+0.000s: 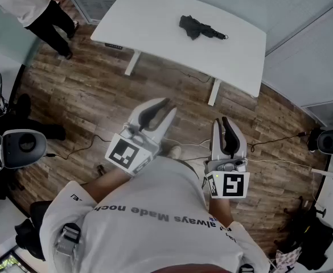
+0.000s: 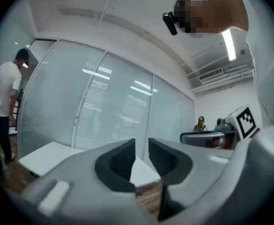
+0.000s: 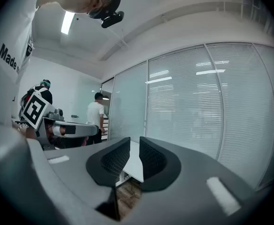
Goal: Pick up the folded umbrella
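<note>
The folded black umbrella [image 1: 200, 28] lies on the far right part of a white table [image 1: 155, 21], seen only in the head view. Both grippers are held level near my chest, well short of the table. My left gripper [image 1: 167, 103] [image 2: 142, 142] has its jaws together with nothing between them. My right gripper [image 1: 225, 120] [image 3: 135, 140] is shut and empty too. Each gripper view shows only a corner of the table [image 2: 48, 156] [image 3: 136, 165] past the jaws; the umbrella is hidden there.
A wooden floor [image 1: 98, 90] with loose cables separates me from the table. A person [image 1: 35, 4] [image 2: 3, 107] stands by the table's left end. Black equipment [image 1: 24, 147] sits at the left, more gear [image 1: 328, 141] at the right. Glass partition walls [image 2: 127, 107] stand behind the table.
</note>
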A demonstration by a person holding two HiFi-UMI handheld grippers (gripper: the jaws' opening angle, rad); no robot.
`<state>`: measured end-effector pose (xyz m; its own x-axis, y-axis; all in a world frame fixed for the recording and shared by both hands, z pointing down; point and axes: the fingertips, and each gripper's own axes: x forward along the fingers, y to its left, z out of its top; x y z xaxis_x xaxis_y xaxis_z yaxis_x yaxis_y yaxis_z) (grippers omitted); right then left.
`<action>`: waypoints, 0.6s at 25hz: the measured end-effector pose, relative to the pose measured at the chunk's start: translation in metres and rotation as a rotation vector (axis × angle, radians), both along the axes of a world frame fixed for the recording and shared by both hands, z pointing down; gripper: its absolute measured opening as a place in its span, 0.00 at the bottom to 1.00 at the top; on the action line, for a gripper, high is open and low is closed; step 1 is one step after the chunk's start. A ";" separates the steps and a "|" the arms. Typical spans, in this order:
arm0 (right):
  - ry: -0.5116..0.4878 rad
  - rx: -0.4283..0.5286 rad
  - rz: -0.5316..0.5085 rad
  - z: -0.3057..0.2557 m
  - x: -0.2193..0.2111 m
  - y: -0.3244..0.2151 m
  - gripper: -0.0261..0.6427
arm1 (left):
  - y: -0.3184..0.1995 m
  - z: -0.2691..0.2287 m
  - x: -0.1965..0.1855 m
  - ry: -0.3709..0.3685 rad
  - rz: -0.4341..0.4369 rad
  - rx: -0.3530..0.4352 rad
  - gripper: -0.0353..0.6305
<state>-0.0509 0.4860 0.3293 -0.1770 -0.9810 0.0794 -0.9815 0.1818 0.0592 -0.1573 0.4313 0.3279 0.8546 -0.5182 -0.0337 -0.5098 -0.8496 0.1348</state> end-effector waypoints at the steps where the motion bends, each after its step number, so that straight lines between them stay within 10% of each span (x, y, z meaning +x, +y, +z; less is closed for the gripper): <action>1: 0.000 0.001 0.000 0.000 0.002 0.003 0.13 | 0.003 0.000 0.002 -0.005 0.000 0.004 0.18; 15: -0.035 -0.009 0.011 0.009 0.060 0.039 0.13 | 0.030 0.011 0.065 -0.013 0.000 -0.011 0.18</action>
